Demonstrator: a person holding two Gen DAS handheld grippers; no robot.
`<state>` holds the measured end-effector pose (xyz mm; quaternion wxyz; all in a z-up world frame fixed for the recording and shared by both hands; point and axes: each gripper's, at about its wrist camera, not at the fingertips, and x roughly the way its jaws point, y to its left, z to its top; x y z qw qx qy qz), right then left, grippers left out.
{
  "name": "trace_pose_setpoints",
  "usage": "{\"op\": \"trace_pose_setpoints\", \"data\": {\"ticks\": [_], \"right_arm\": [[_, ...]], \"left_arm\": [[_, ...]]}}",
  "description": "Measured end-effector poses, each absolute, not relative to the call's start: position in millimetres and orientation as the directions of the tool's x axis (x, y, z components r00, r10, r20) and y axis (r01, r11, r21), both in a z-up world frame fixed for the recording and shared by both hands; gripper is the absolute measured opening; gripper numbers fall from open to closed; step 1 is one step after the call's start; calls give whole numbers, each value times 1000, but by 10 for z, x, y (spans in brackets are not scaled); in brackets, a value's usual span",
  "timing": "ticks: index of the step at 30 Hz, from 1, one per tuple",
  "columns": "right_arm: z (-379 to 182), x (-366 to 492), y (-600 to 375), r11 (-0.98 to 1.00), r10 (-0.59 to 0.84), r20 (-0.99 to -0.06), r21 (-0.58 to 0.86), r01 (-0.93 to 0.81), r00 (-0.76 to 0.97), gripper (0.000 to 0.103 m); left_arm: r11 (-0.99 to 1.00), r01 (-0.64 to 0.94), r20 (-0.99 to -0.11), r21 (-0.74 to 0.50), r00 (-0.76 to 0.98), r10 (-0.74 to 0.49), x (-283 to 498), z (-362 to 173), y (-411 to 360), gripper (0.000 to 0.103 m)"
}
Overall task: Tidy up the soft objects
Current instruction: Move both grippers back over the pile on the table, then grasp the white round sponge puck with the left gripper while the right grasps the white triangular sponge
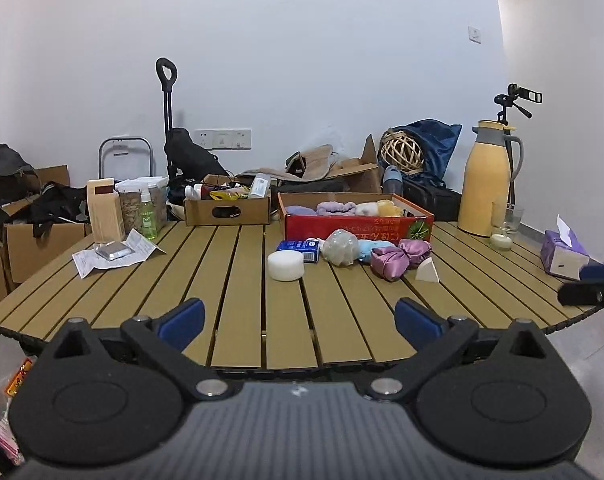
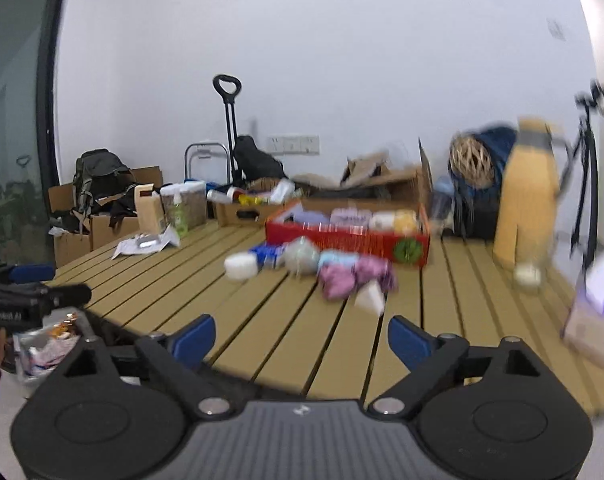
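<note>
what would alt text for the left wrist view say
The open, empty left gripper faces a slatted wooden table. Soft items, including a purple pouch and white round sponge, lie before a red box holding more.

Even, soft indoor light, faint shadows. The left wrist view is sharp; the right wrist view smears sideways, worst at the yellow plastic thermos jug (image 2: 528, 196). Fisheye edges bend and darken.

Table: I'm viewing a slatted wooden table (image 1: 230, 280).
Middle: red box (image 1: 358, 227), white sponge (image 1: 286, 265), purple pouch (image 1: 394, 258) are lying there.
Right edge: yellow jug (image 1: 487, 184) is standing.
</note>
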<state>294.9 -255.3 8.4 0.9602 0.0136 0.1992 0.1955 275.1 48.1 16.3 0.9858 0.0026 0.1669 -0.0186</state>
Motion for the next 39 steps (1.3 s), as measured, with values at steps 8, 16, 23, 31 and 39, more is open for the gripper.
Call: {"op": "trace_pose_setpoints", "data": {"ticks": [8,16,23,31,39], "right_arm": [[-44,3024,-2566,943,331,-384,102,-316,862,91],[-133,3819,-2503,940,339,-432,109,-324,836,78],[-291,4973,-2420,952,290,-519,71,-298,804,60],[-670,5945,-2316,957,266,-590,67,-282,762,39],[-726,6079,-2304,950,288,-578,71,-304,764,20]], "left_arm": [[1000,15,-349,-26,937,-24,2954,67,516,103],[999,36,-395,-13,918,-38,3911,-64,542,103],[1000,11,-525,21,851,1,5301,-332,580,95],[1000,2,-595,-26,803,-17,6167,-688,641,67],[999,-5,-571,-32,821,-14,6203,-787,680,52]]}}
